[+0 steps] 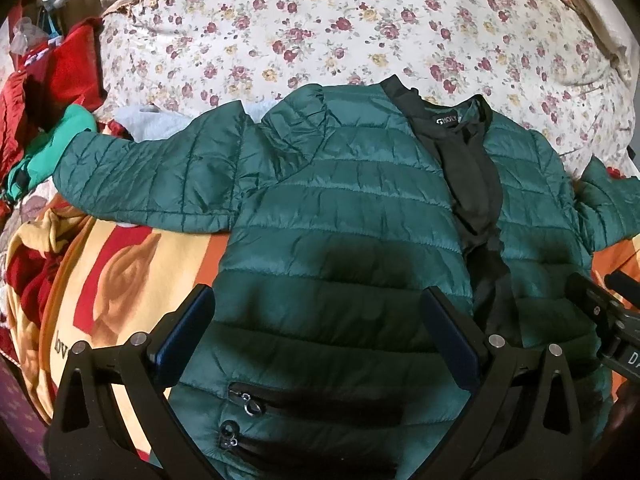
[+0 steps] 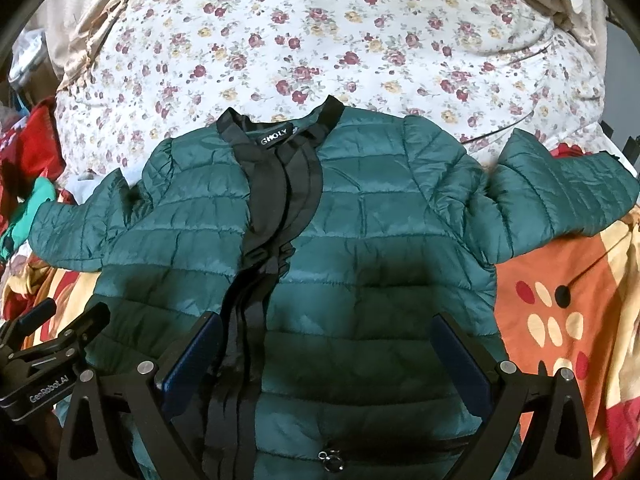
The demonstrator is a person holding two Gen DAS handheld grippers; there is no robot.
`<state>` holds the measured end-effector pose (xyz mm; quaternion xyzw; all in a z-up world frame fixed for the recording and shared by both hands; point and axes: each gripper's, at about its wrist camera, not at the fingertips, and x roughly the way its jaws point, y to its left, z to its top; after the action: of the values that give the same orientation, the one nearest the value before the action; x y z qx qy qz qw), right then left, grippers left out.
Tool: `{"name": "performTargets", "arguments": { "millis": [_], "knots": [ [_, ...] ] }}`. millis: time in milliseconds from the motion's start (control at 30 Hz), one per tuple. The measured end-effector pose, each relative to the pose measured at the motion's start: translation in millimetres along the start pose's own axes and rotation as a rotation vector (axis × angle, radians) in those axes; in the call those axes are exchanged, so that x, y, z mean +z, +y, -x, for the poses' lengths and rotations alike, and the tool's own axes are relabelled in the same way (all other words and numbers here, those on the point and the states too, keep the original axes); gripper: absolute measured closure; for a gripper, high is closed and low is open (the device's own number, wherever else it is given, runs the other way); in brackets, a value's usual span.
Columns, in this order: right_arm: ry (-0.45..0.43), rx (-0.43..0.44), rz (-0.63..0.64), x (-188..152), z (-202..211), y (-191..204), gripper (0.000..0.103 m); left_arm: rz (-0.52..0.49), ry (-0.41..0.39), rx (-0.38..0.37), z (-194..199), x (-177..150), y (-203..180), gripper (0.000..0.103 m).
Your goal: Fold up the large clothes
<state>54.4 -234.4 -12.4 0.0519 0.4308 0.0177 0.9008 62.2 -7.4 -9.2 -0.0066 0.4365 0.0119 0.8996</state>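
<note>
1. Dark green quilted puffer jacket (image 1: pixel 344 216) (image 2: pixel 360 240), lying front-up and spread flat on a bed, collar pointing away from both cameras.
2. Black placket and collar band (image 1: pixel 468 168) (image 2: pixel 280 184) running down the middle of the front, rumpled; white brand label visible at the neck.
3. Both sleeves spread out sideways: one (image 1: pixel 152 168) toward the left in the left wrist view, the other (image 2: pixel 560 204) toward the right in the right wrist view.
4. Black zipped pocket with metal pull (image 1: pixel 248 402) on the lower front panel, between the left tool's fingers in the picture.
5. Left gripper (image 1: pixel 320 340) hovered over the lower left front panel, jaws spread wide, blue pads (image 1: pixel 188 332) clear of the fabric, nothing held.
6. Right gripper (image 2: pixel 328 364) hovered likewise over the lower right front panel, jaws spread wide, nothing held; left finger (image 2: pixel 192 356) seen just beside the black placket.
7. Each tool glimpsed at the edge of the other's view, side by side near the hem.
8. Upper part of the jacket resting on a cream floral-print quilt (image 1: pixel 360 24) (image 2: pixel 340 28); lower part on an orange and yellow patterned blanket (image 1: pixel 120 272) (image 2: pixel 560 312).
9. Red fabric (image 1: pixel 64 68) and a bright teal garment (image 1: pixel 44 148) heaped at the left side of the bed, the teal one close by the sleeve cuff.
</note>
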Motion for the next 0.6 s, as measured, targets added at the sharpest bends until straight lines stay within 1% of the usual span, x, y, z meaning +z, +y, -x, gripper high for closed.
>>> {"name": "performTargets", "arguments": {
  "millis": [400, 600],
  "knots": [
    [0.0, -0.013, 0.013, 4.4, -6.0, 1.1, 0.0, -0.007, 0.001, -0.005, -3.2, 6.1, -1.0, 0.001],
    [0.003, -0.018, 0.004, 9.0, -11.1, 0.6, 0.0, 0.0, 0.005, 0.006, -7.2, 9.9, 1.1, 0.001]
  ]
}}
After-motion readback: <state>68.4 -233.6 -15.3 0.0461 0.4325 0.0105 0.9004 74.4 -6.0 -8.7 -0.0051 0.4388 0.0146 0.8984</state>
